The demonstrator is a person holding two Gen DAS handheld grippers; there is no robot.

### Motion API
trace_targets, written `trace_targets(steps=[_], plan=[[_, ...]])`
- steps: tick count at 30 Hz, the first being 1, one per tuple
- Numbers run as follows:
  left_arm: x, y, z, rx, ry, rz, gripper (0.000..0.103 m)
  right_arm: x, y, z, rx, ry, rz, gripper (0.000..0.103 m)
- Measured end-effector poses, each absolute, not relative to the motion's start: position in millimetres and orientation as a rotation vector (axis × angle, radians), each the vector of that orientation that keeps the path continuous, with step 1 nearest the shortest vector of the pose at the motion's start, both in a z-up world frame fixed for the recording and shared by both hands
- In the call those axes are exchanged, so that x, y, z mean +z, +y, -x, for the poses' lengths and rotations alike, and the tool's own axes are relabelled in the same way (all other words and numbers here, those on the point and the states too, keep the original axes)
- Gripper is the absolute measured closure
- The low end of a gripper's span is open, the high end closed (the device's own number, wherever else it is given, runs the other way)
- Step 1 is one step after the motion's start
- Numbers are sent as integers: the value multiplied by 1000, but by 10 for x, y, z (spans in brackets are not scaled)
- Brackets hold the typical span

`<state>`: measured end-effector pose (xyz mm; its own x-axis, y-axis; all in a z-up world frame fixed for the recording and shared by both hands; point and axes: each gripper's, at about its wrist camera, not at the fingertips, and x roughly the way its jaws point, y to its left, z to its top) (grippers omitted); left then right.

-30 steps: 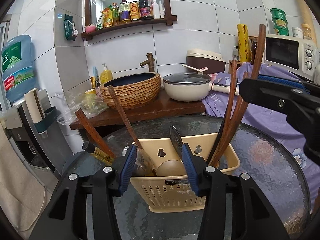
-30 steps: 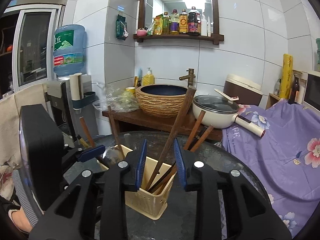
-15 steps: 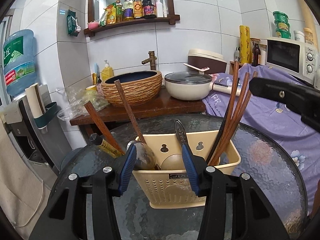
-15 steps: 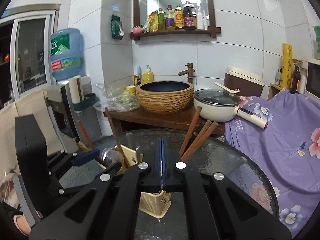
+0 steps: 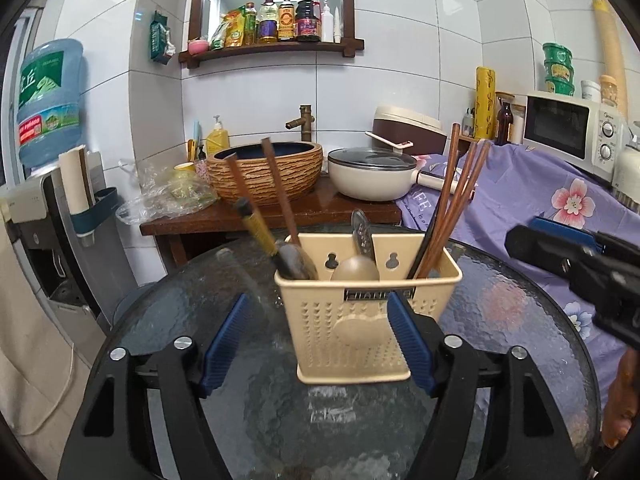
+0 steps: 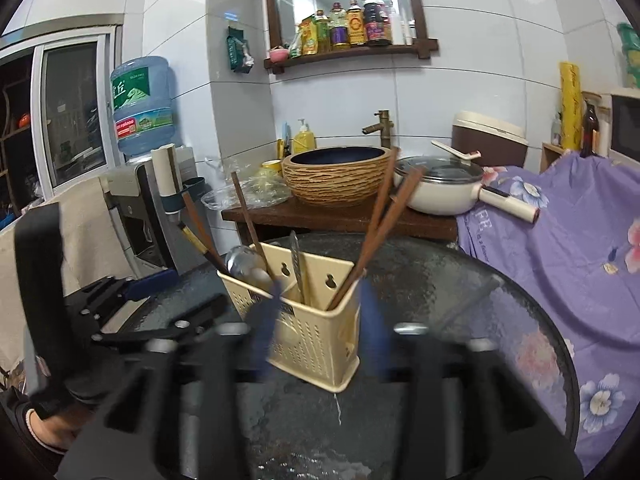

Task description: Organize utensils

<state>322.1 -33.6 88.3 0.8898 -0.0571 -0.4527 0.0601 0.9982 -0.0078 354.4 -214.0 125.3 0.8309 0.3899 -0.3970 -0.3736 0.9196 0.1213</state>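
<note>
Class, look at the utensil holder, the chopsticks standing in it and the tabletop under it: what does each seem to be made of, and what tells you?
Utensil holder: probably plastic, matte cream, with moulded perforations and keyhole slots.
Chopsticks: apparently wood, dark reddish-brown, smooth, slightly glossy.
Tabletop: seemingly textured glass, dark, translucent, with a pebbled surface catching reflections.

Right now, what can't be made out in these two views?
- Right gripper, right wrist view: fingers smeared by motion blur as jaws open.
- Utensil ends inside the caddy, both views: hidden by its walls.
- Caddy label, left wrist view: too small to read.
</note>
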Motion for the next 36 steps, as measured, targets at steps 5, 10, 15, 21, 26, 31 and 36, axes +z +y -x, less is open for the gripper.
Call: trace_targets(steps=[5,10,15,21,26,31,36], plan=[[753,-215,-2875,-68,452,25,13,1038,-2233,-3241,382,415,-32,33],[555,-160,-2493,-96,450,32,7,847,-2202,-2790,367,387,15,14],[387,-181,-1989,-124,392,-41,6,612,-2117,-2211,369,356,77,6],[300,-62,-1532,-41,391,-26,6,434,-2107,-1686,352,346,73,6],[194,120,-1182,-38,426,56,6,335,-2147,-1316,377,357,29,6],[113,169,-872,-5,425,64,6,230,-2223,-1018,395,382,-40,6],[131,122,-654,-49,418,73,6,233,-2271,-767,406,356,-74,6]])
